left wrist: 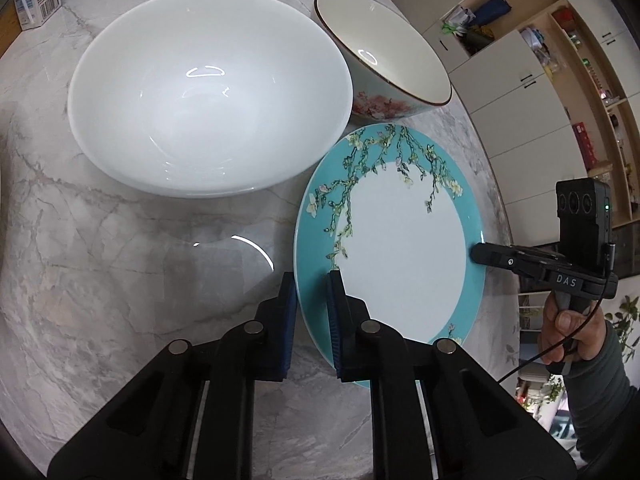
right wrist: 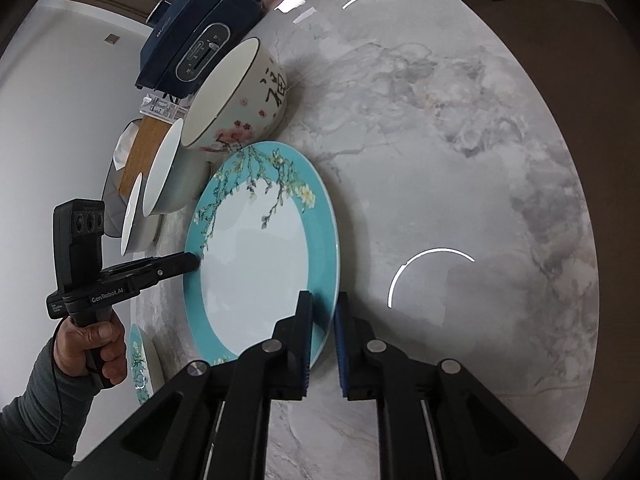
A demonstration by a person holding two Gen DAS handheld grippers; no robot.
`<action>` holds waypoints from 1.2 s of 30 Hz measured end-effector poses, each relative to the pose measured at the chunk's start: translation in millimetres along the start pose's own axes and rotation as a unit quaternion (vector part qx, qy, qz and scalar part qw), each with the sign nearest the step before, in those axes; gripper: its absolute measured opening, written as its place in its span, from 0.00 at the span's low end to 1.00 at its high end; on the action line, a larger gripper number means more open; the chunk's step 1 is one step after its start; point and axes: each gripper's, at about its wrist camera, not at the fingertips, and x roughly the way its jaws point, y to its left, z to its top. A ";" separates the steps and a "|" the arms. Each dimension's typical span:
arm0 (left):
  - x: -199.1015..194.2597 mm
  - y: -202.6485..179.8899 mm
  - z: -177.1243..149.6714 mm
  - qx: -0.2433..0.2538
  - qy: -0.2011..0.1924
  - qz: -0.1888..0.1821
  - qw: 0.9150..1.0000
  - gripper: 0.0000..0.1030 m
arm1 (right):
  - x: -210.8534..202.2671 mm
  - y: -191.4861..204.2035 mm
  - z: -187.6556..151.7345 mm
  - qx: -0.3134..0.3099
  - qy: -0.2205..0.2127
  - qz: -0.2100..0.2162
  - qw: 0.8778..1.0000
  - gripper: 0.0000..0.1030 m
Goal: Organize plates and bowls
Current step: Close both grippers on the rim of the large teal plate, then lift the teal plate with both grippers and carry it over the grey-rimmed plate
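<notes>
Both grippers have a bite on the same plate (left wrist: 400,248)! Left gripper (left wrist: 312,300) is clamped over the near turquoise rim, one pad above and one below, and right gripper (right wrist: 322,320) pinches the opposite rim, so the blossom-patterned plate is gripped from two sides on the marble table (left wrist: 100,280).

Looks like the pick-up step of the tidy: grip made, lift not yet begun. Next move, I'd say, calls for both hands rising together and level, or the plate twists out of one grip.

Watch the crowding. Just beyond the plate's far rim stands the flowered bowl (left wrist: 384,60), and beside it the big white bowl (left wrist: 208,92) sits close to the plate's left edge, though whether they touch I can't tell. Straight up is the clean exit. The right wrist view shows a wide bare stretch of marble to the plate's right, plenty of room to swing out. On its other side, more dishes (right wrist: 160,176) line up toward an appliance (right wrist: 192,40).
</notes>
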 end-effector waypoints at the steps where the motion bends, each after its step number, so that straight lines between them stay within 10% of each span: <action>1: 0.5 -0.4 0.9 -0.001 -0.002 -0.001 1.000 0.11 | 0.5 1.3 -0.5 -0.001 0.000 -0.002 1.000 0.12; 22: -30.8 2.3 -13.1 -0.036 -0.006 -0.027 0.999 0.10 | -29.7 24.7 -9.9 0.006 -0.022 0.020 1.000 0.12; 36: -65.1 -7.7 -88.5 -0.048 -0.011 -0.043 0.998 0.10 | -61.8 57.8 -85.4 0.003 -0.017 0.030 0.999 0.12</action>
